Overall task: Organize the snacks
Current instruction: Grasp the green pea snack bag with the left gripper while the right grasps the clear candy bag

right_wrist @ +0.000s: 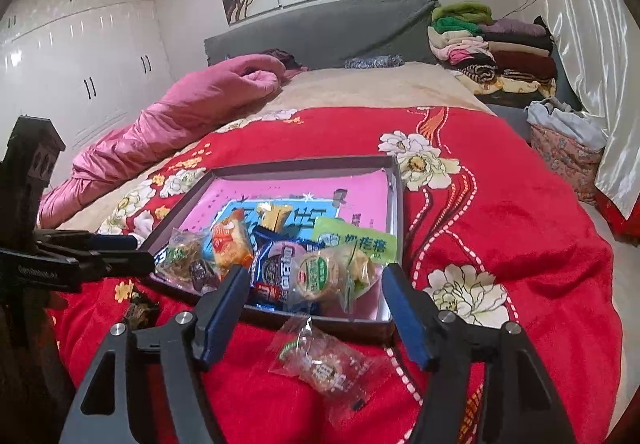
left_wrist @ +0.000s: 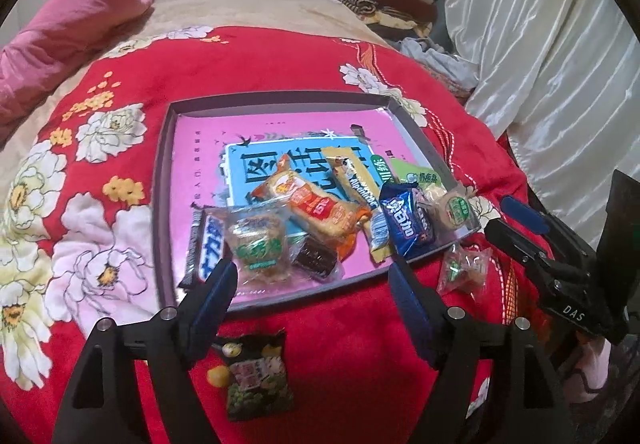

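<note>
Two hand-held grippers, left gripper (left_wrist: 314, 276) and right gripper (right_wrist: 314, 284), each built from matte black triangular frames with cut-out windows and round silver bolt heads at the pivots. Long tapering fingers (left_wrist: 218, 290) faced with dark blue pads along the inner sides, black on the outer backs. On the right gripper's body as seen from the left wrist camera, white lettering "DAS" (left_wrist: 573, 310); on the left gripper's body as seen from the right wrist camera, small white print too blurred to read.

Glossy clear plastic snack wrapper (right_wrist: 326, 358); plush, seemingly velvety red blanket (right_wrist: 500, 228).
</note>
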`<action>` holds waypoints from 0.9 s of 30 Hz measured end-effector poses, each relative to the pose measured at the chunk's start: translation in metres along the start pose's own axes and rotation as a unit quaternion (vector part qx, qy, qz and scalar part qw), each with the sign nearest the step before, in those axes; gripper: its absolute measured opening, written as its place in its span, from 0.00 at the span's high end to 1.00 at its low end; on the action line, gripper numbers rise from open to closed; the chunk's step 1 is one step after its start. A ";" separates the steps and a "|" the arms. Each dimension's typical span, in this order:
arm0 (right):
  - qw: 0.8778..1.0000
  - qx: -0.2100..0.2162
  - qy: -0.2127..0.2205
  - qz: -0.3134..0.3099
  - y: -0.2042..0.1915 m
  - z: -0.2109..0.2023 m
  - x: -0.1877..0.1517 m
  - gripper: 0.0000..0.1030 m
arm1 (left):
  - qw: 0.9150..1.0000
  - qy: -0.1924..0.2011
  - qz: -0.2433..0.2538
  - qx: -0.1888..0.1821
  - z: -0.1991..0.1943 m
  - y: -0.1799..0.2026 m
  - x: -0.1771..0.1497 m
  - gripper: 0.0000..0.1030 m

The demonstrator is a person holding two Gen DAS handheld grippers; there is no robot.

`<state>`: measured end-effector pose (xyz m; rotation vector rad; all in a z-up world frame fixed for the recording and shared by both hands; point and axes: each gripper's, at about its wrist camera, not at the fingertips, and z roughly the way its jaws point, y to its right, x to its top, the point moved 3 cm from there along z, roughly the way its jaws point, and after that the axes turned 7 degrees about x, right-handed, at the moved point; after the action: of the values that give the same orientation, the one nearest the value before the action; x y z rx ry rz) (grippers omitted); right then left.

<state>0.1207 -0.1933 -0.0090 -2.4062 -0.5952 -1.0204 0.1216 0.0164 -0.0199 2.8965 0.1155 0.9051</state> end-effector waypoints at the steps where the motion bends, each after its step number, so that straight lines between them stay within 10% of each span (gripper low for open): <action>1: 1.000 -0.002 -0.001 -0.001 0.000 -0.001 -0.001 0.31 | 1.000 0.000 -0.001 0.002 -0.003 -0.004 -0.002 0.23; 27: 0.995 -0.023 -0.093 -0.012 0.001 0.020 -0.029 0.30 | 0.997 -0.072 -0.014 0.018 0.007 -0.035 -0.064 0.23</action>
<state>0.1140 -0.1893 -0.0439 -2.5592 -0.6736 -0.8338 0.0717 0.0442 -0.0660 2.9738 0.1628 0.6953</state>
